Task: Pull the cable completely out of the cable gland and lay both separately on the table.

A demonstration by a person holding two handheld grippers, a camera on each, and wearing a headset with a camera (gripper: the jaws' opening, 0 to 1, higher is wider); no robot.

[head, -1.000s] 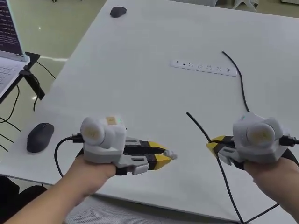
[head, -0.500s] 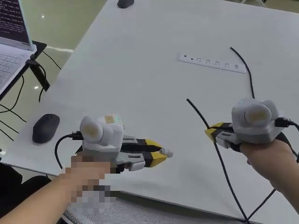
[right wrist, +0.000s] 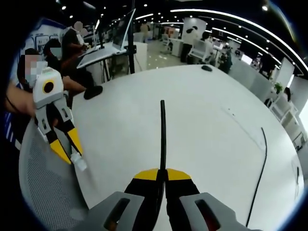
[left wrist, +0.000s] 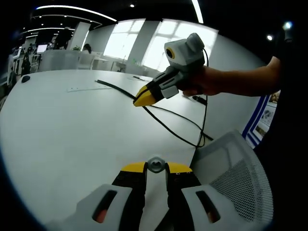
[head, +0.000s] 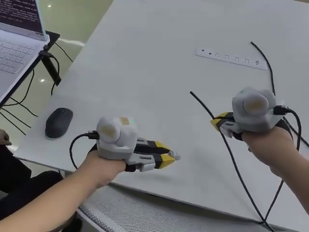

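My left gripper hovers over the near table edge, shut on the small grey cable gland, which pokes out between its yellow tips. The black cable is out of the gland. My right gripper is shut on it a short way behind its free end. From there the cable trails down past the table's front edge. In the right gripper view the cable sticks straight forward from the shut jaws, with the left gripper and gland off to the left.
A white power strip with its own black lead lies at the back right. A dark mouse sits near the left table edge, and a laptop stands beyond it. A grey mesh chair is below the front edge.
The head view has shifted. My right gripper has lifted the cable up and a little farther from the left gripper. Both stay shut on what they hold.
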